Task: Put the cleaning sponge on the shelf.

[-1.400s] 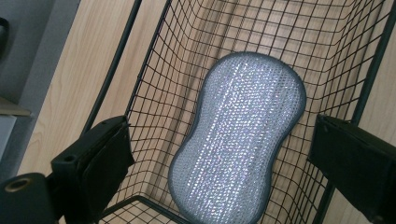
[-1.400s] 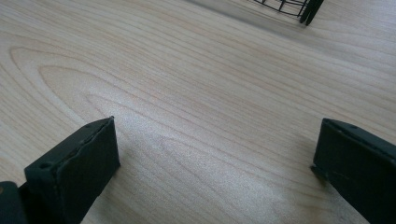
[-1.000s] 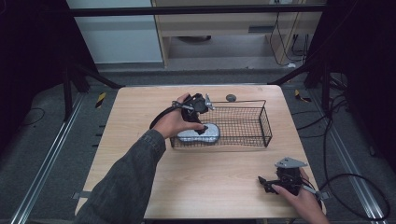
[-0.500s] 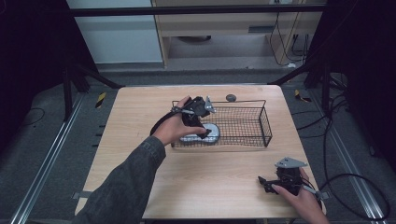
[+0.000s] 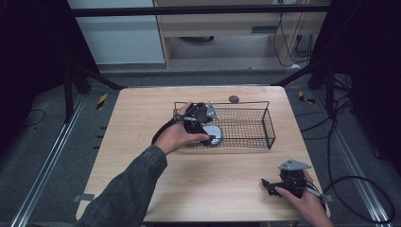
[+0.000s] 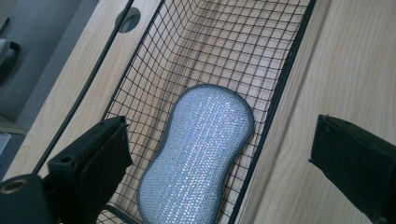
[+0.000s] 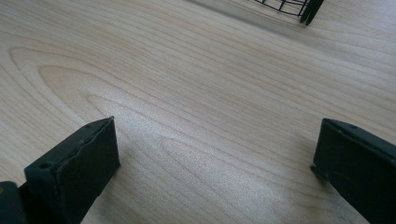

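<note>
A silvery, peanut-shaped sponge (image 6: 198, 156) lies flat on the floor of a black wire basket (image 6: 286, 77), at its left end (image 5: 213, 134). My left gripper (image 5: 204, 117) hovers over that end of the basket (image 5: 269, 126). In the left gripper view it (image 6: 219, 125) is open wide, with the sponge below the gap and untouched. One jaw is above the inside of the basket, the other outside its near wall. My right gripper (image 5: 270, 185) rests low near the table's front right. It (image 7: 215, 123) is open over bare wood.
A small dark round object (image 5: 233, 99) lies on the table just behind the basket, also in the left gripper view (image 6: 128, 18). A basket corner (image 7: 301, 8) shows far off in the right gripper view. Light wood stretches in front of the basket (image 5: 208, 179).
The left hand and its gripper have shifted a little right and toward me over the basket's left end. More of the sponge is now covered by the hand. The right gripper has stayed put.
</note>
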Demonstrator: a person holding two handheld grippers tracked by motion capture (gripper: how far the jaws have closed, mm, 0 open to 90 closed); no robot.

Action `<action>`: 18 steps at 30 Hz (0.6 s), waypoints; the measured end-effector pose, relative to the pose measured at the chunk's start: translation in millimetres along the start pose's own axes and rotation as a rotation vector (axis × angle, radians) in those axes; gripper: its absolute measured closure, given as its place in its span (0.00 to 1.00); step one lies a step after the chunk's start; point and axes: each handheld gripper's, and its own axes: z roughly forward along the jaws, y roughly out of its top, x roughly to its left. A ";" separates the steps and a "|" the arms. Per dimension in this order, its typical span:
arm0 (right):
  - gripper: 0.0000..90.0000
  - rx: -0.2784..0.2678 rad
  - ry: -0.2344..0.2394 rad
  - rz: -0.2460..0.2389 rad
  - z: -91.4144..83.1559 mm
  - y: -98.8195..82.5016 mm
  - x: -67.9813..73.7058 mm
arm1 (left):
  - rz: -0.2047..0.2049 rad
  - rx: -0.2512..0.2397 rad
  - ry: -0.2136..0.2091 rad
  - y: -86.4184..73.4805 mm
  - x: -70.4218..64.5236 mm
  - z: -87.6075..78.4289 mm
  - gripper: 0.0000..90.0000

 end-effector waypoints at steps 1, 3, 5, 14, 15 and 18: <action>0.00 0.000 -0.001 0.000 0.0 0.0 0.0 | -0.003 -0.004 0.003 0.0 -1.0 -0.6 0.04; 0.00 0.000 0.000 0.000 0.0 0.0 0.0 | -0.007 -0.014 0.004 -0.7 -3.4 -2.2 0.04; 0.00 0.000 -0.001 0.000 0.0 0.0 0.0 | -0.011 -0.020 0.002 -1.7 -4.9 -2.9 0.04; 0.00 0.001 -0.002 -0.003 0.0 -0.1 -0.2 | -0.029 -0.036 0.006 -10.5 -14.3 -6.4 0.04; 0.00 0.001 -0.002 -0.004 0.0 -0.1 -0.2 | -0.038 -0.043 0.008 -11.4 -15.2 -6.8 0.04; 0.00 0.001 -0.002 -0.004 0.0 -0.1 -0.2 | -0.044 -0.051 0.008 -13.9 -17.2 -8.7 0.04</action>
